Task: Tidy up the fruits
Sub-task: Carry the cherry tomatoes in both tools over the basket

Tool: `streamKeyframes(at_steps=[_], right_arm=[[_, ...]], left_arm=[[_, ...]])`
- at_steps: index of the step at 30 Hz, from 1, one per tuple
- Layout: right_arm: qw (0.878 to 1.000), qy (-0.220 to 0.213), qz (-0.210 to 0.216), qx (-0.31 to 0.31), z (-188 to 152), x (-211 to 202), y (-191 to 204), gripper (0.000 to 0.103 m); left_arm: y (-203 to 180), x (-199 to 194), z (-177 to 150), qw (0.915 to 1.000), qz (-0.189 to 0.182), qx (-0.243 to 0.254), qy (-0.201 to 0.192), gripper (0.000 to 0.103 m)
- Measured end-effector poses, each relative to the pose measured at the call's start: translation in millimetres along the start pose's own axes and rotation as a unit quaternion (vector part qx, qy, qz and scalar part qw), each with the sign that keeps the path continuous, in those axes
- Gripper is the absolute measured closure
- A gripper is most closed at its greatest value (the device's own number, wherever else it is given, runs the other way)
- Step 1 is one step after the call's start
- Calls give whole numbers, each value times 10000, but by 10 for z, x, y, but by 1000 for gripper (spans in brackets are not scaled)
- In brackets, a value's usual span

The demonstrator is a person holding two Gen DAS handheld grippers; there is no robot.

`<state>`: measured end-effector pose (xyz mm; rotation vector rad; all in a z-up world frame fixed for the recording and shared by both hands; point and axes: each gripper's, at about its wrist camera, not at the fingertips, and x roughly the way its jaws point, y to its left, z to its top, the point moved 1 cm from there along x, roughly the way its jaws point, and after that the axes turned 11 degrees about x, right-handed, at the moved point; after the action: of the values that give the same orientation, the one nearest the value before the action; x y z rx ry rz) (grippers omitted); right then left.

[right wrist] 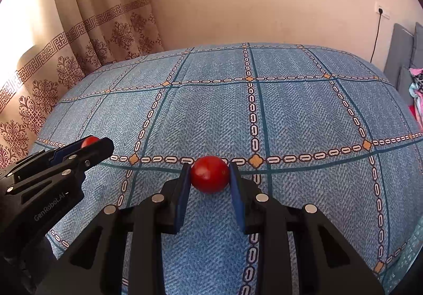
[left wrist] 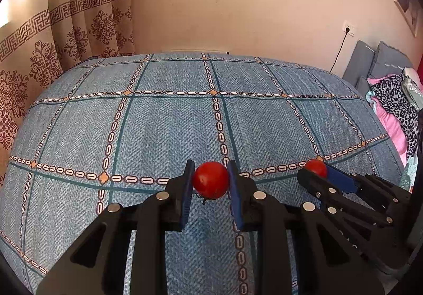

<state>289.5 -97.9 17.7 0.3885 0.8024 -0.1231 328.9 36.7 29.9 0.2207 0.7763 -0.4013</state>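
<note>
Each gripper holds a small red tomato above a blue patterned bedspread (left wrist: 164,131). In the left wrist view my left gripper (left wrist: 210,180) is shut on one red tomato (left wrist: 210,180), its blue pads pressing both sides. To its right the right gripper (left wrist: 317,172) is shut on a second tomato (left wrist: 314,167), partly hidden by its fingers. In the right wrist view the right gripper (right wrist: 209,174) clamps its tomato (right wrist: 209,174), and the left gripper (right wrist: 91,145) appears at the left with its tomato (right wrist: 90,141) mostly hidden.
The bedspread (right wrist: 290,115) covers a wide bed. A patterned curtain (left wrist: 53,57) hangs at the left and a plain wall stands behind. Pillows and a heap of clothes (left wrist: 396,104) lie at the right, below a wall socket (left wrist: 348,28) with a cable.
</note>
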Motion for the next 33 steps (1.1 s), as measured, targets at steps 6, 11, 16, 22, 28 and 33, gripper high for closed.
streamKeyframes(at_steps=[6, 11, 16, 22, 28, 33], right_arm=[[9997, -200, 84, 59, 0, -296, -28, 74], [9990, -404, 105, 126, -7, -584, -75, 74], [9977, -628, 113, 235, -28, -882, -143, 74], [9950, -918, 66, 390, -83, -1253, -256, 74], [9913, -1213, 9, 513, -187, -1644, -357, 74], [9876, -1379, -57, 747, -296, -1891, -493, 74]], left_arm=[[-64, -154, 51, 9998, -89, 47, -181, 77], [-136, -318, 93, 9991, -172, 112, -368, 77], [-268, -556, 125, 9974, -175, 268, -649, 77], [-494, -894, 150, 9929, -245, 531, -1033, 77], [-753, -1207, 124, 9866, -411, 817, -1350, 77], [-980, -1424, 61, 9806, -514, 1078, -1554, 77]])
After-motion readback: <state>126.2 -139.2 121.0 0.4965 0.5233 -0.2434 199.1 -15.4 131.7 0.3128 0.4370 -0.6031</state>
